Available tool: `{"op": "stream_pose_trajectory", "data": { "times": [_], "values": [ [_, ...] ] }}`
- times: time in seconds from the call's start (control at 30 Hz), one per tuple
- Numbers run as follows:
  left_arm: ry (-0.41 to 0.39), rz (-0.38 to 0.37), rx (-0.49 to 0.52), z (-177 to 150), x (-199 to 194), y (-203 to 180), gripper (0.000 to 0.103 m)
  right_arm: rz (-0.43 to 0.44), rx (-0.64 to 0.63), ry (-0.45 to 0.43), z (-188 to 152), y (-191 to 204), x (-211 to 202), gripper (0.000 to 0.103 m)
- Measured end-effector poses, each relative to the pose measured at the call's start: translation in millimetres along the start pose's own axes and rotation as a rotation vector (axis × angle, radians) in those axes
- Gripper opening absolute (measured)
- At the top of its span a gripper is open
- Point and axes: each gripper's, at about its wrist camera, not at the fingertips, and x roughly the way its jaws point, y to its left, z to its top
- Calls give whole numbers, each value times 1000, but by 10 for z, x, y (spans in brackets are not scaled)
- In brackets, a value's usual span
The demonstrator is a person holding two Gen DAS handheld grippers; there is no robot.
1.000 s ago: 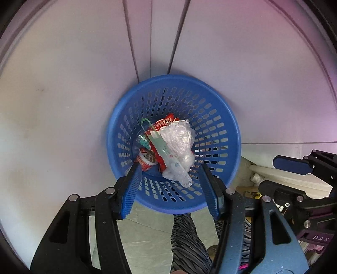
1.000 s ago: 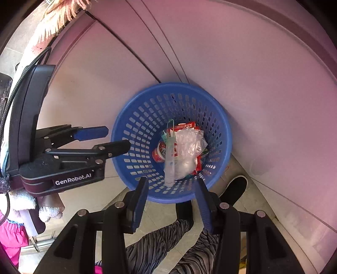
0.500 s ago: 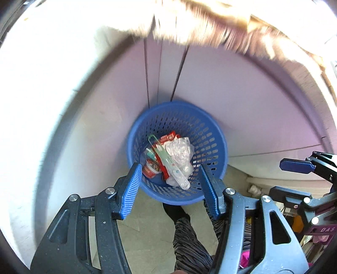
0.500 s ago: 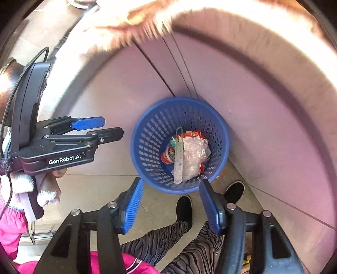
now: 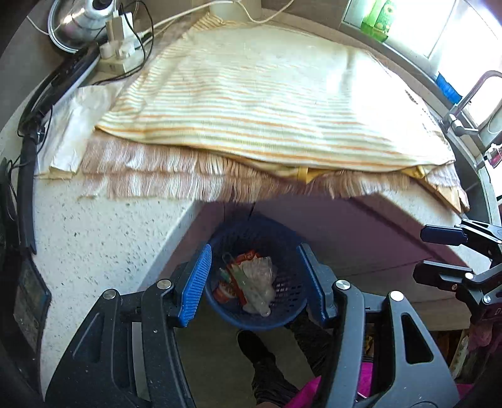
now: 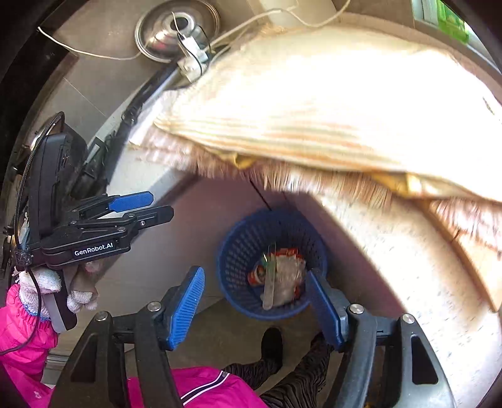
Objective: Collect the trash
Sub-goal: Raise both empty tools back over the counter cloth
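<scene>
A blue plastic basket stands on the floor below the counter edge; it also shows in the right wrist view. Inside lie a clear crumpled plastic bag, a red wrapper and a small red-white cup. My left gripper is open and empty, high above the basket. My right gripper is open and empty, also above it. The left gripper shows at the left of the right wrist view.
A striped cream cloth with a fringe covers the speckled counter. A metal lid, plugs and cables lie at the back left. A tap stands at the right. The person's legs and shoes are below.
Both grippers have risen and pulled back from the basket. The counter top and cloth have come into view, and the basket looks smaller. Both grippers stay open.
</scene>
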Motion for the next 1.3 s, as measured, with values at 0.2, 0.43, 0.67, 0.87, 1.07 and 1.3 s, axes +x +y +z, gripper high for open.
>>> {"op": "stream_pose_trajectory", "data": {
  "times": [0.2,0.43,0.67,0.87,1.07,1.3],
  "values": [
    [-98,14,9,256,-290,-90,57,-5,-36,-80,206,51,-368,78],
    [-213,8,-6,577,-666,-241,57,-31,-86,-175,444,87,-740,86],
    [-325,16,16,766,-926,-377,79,-62,-96,-263,638,10,-1031,95],
    [-373,14,19,903,-1075,-451,84,-56,-51,-349,735,-134,-1253,102],
    [-410,4,14,998,-1164,-506,87,-69,-25,-418,791,-170,-1387,103],
    [-419,14,13,1051,-1183,-549,96,-69,2,-459,823,-207,-1466,103]
  ]
}}
